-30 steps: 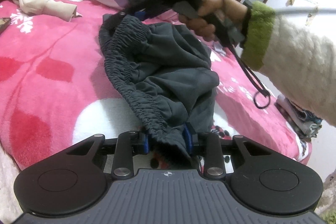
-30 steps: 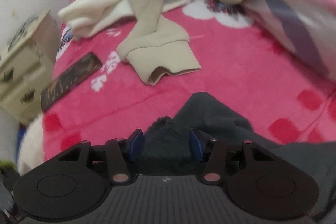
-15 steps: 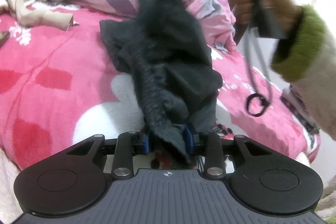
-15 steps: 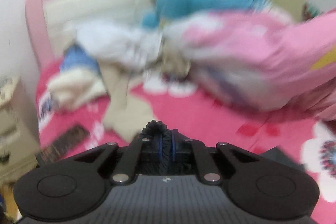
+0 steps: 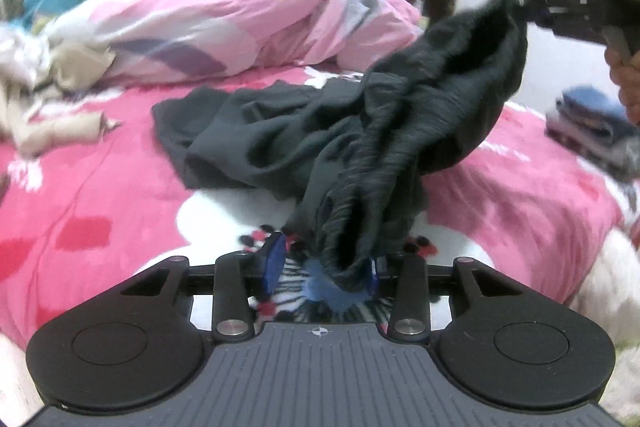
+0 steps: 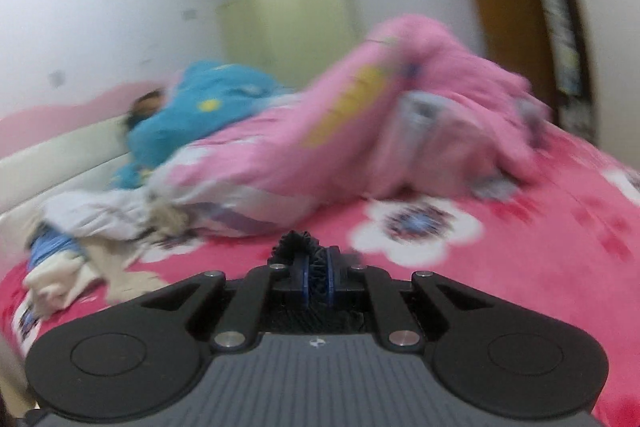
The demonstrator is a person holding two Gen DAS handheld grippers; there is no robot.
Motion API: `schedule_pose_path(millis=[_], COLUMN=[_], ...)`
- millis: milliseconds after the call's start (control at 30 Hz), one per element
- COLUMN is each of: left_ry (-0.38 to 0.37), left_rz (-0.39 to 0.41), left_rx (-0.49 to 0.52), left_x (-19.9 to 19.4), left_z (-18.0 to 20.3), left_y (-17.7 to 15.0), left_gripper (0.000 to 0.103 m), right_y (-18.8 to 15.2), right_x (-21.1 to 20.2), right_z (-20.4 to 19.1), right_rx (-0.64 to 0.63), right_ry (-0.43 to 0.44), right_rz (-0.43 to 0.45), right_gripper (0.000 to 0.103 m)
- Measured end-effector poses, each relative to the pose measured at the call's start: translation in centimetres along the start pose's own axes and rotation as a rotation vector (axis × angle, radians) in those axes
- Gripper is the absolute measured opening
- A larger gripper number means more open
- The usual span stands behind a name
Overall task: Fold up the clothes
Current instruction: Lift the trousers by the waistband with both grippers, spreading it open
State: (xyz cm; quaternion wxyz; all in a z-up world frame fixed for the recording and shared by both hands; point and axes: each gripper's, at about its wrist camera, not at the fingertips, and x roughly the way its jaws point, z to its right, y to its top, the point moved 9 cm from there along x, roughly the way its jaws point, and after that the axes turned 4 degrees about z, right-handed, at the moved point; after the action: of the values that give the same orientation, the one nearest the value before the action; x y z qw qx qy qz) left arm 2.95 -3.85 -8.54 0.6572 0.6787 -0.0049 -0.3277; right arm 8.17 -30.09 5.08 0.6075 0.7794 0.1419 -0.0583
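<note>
Your left gripper (image 5: 322, 265) is opening, the dark grey trousers' (image 5: 400, 131) waistband still between its pads. Your right gripper (image 6: 316, 269) pinches the waistband's far end, raised above the pink bedspread (image 5: 88, 195). Step: spreading the waistband. Next, regrip and draw it taut.

The left claw (image 5: 322, 265) pointed slightly downward, its jaws opening with dark fabric still between them. The right claw (image 6: 316, 273), raised at the upper right, was clamped tight on gathered cloth.
</note>
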Motion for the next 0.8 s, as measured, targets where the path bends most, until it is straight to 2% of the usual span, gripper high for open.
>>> schedule_pose_path(millis=[67, 167, 333, 533, 633, 800], left_ry=[-0.007, -0.002, 0.036, 0.098, 0.151, 0.238], left_rz=[-0.007, -0.006, 0.043, 0.055, 0.133, 0.33], left_rx=[0.05, 0.118, 0.177, 0.185, 0.182, 0.19], left_x=[0.0, 0.1, 0.6, 1.4, 0.5, -2.2], left_z=[1.0, 2.4, 3.5, 3.6, 3.2, 2.2], left_y=[-0.1, -0.2, 0.4, 0.4, 1.9, 6.9], left_gripper=[0.04, 0.04, 0.04, 0.019, 0.014, 0.01], right_y=[-1.2, -2.6, -3.8, -4.7, -4.2, -0.9], right_x=[-0.6, -1.7, -1.8, -2.0, -2.5, -4.2], right_z=[2.4, 4.8, 6.4, 6.7, 6.8, 5.9], right_rx=[0.059, 0.134, 0.183, 0.196, 0.185, 0.158], right_ry=[-0.041, -0.053, -0.04, -0.023, -0.034, -0.023], right_rz=[-0.004, -0.006, -0.01, -0.008, 0.025, 0.149], right_gripper=[0.009, 0.009, 0.009, 0.009, 0.009, 0.009])
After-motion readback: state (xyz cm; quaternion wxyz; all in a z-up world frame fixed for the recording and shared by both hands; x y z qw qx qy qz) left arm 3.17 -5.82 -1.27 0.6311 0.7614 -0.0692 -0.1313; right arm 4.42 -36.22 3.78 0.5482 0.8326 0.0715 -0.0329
